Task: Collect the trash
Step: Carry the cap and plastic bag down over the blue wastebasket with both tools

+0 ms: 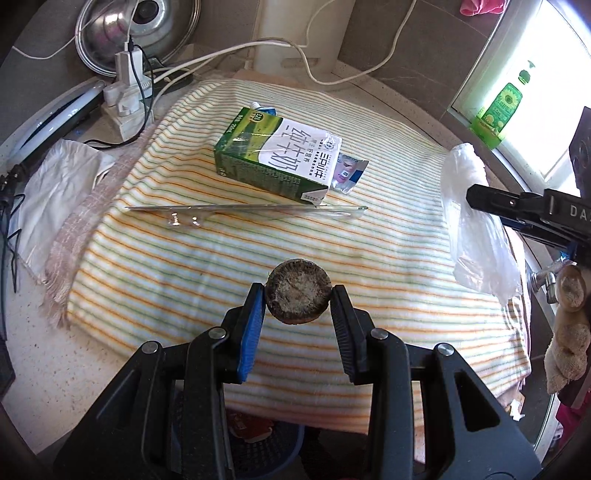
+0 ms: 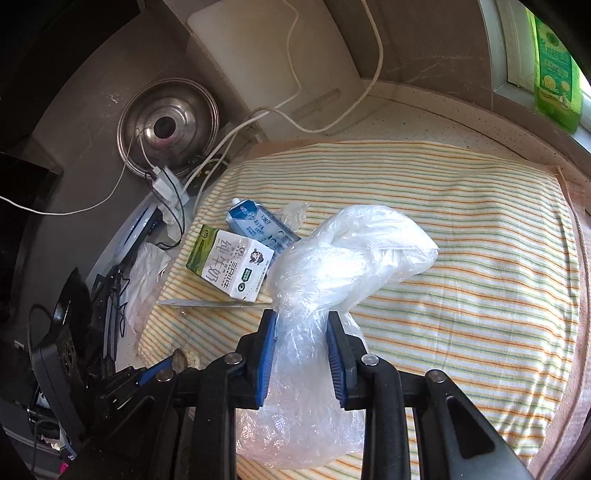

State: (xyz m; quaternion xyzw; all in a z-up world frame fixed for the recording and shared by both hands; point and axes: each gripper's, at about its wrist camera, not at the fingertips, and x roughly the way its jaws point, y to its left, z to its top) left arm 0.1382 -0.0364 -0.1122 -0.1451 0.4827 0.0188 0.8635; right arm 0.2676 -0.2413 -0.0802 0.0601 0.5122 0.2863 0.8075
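Observation:
My left gripper is shut on a round brown disc of trash, held above the striped cloth near its front edge. My right gripper is shut on a crumpled clear plastic bag, which also shows at the right of the left wrist view. A green and white milk carton lies on the cloth, also seen in the right wrist view. A blue and white carton lies behind it. A clear plastic straw wrapper lies in front of the green carton.
A steel pot lid leans on the back wall. White chargers and cables sit at the back left. White paper lies left of the cloth. A green bottle stands on the window sill. A blue basket sits below the counter edge.

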